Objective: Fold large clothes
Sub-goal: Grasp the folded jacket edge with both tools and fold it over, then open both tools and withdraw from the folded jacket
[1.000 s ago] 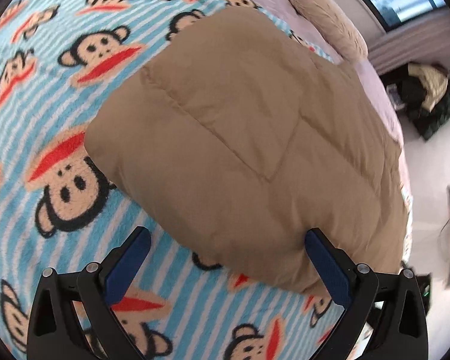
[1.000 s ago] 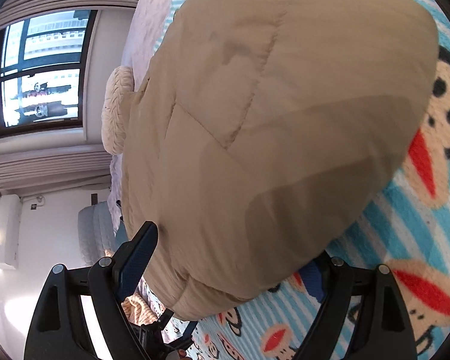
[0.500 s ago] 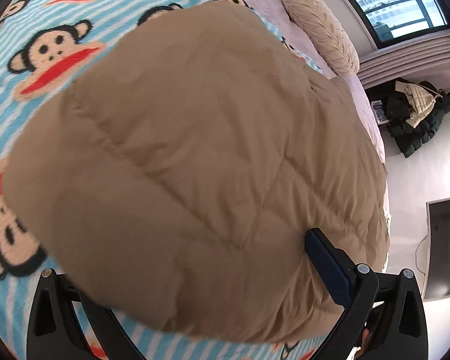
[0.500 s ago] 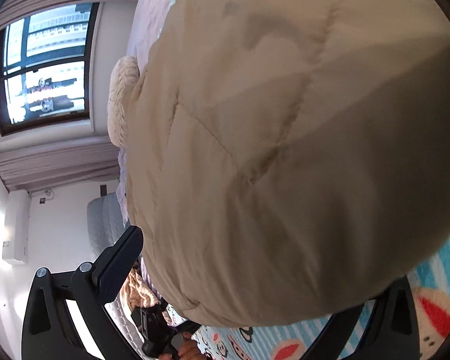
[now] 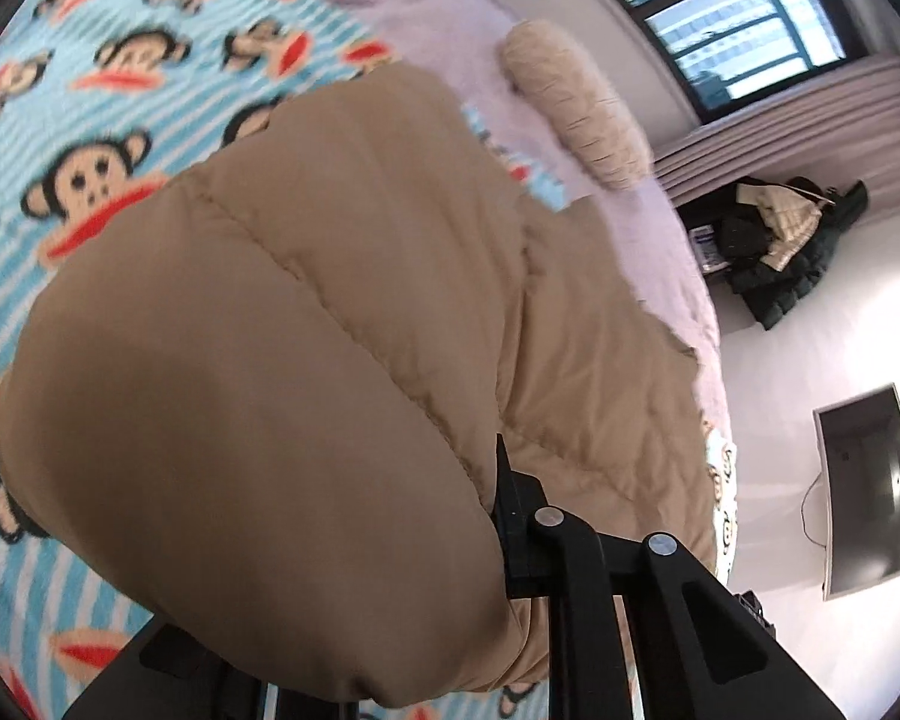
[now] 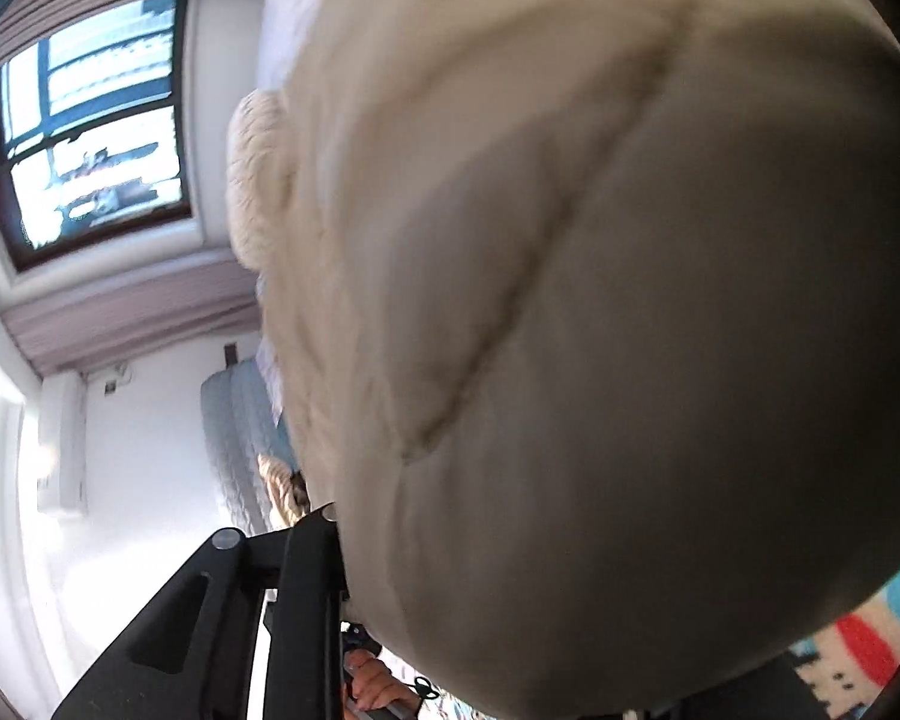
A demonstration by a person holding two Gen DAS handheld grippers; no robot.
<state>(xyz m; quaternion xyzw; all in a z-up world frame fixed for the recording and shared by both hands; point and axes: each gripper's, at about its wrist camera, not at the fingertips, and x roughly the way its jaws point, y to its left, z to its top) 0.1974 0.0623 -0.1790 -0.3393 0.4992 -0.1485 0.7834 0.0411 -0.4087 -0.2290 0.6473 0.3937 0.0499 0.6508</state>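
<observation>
Both grippers clamp the near edge of the jacket, ready to fold.

The tan jacket (image 5: 342,324) lies on the monkey blanket (image 5: 60,192); the left gripper (image 5: 390,648) and right gripper (image 6: 510,630) have just closed on its padding. Next, probably lifting both corners evenly toward the pillow (image 5: 576,102).

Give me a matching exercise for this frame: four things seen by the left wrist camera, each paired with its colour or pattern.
Things:
1. puffy jacket
2. blanket
3. pillow
4. monitor

Descriptions:
A. cream, ribbed
B. dark screen, pale frame
C. tan, quilted
D. blue and white stripes with monkey faces

Pairs: 1-C, 2-D, 3-A, 4-B
</observation>
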